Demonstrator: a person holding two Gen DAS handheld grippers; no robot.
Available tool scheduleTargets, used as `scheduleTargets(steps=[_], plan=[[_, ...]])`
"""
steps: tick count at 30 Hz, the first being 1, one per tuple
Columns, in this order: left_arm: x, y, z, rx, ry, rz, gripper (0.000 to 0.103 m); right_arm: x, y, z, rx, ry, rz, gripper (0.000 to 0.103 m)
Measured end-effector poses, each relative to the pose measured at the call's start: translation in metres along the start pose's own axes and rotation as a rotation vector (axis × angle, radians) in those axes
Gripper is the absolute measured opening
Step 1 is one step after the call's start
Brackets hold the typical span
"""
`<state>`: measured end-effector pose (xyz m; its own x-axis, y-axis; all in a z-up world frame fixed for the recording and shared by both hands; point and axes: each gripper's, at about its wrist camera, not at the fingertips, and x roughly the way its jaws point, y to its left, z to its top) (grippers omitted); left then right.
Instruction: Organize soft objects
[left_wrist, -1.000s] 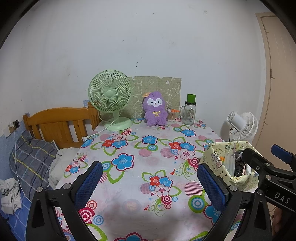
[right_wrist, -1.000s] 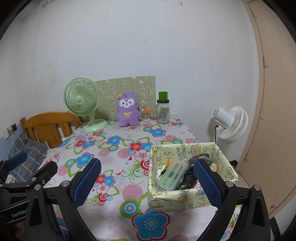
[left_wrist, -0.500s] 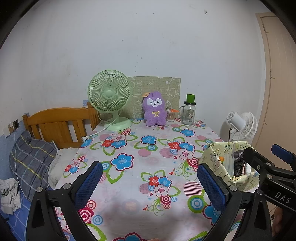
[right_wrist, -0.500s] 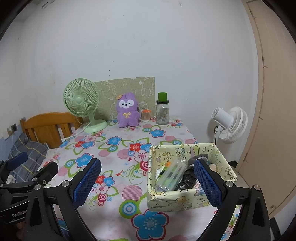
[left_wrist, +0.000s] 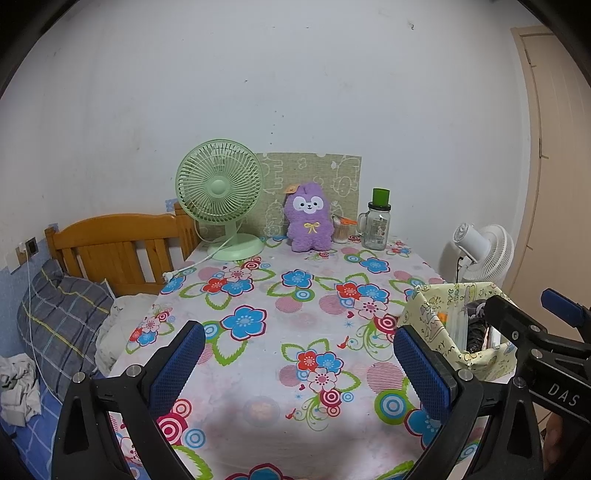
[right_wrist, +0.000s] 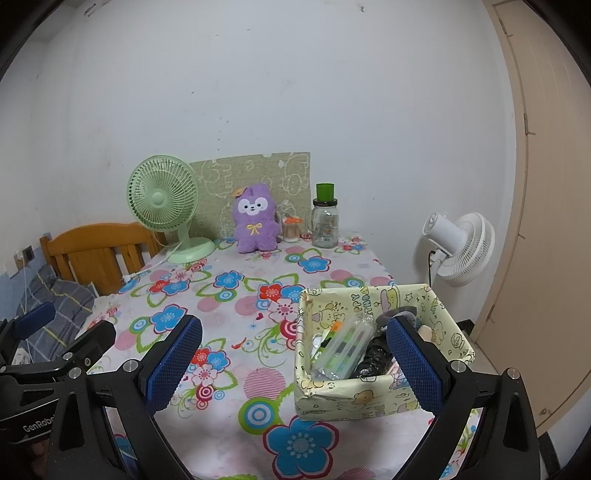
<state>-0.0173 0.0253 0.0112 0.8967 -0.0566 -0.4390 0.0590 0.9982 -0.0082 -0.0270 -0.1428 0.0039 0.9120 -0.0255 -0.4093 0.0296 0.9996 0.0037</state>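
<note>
A purple plush toy sits upright at the far end of the flowered table, against the wall. Near the front right stands a yellow patterned box holding a clear pencil case and dark items. My left gripper hovers open over the table's near edge, nothing between its blue pads. My right gripper is open too, its right finger in front of the box. Each gripper shows at the other view's edge.
A green desk fan with its cord, a glass jar with green lid and a small toothpick holder line the back. A white floor fan stands right of the table. A wooden headboard and pillow lie left.
Both views have shifted only slightly; the box sits a little lower in the right wrist view. Both grippers stay open and nothing was picked up.
</note>
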Motion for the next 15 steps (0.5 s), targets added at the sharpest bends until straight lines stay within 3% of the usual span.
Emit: scheduleTargets(steps=[15], plan=[[0.0004,-0.0002,-0.0002,-0.001,-0.002,-0.003,0.103,0.0002,-0.0001,-0.0002,0.0,0.0,0.001,0.101]])
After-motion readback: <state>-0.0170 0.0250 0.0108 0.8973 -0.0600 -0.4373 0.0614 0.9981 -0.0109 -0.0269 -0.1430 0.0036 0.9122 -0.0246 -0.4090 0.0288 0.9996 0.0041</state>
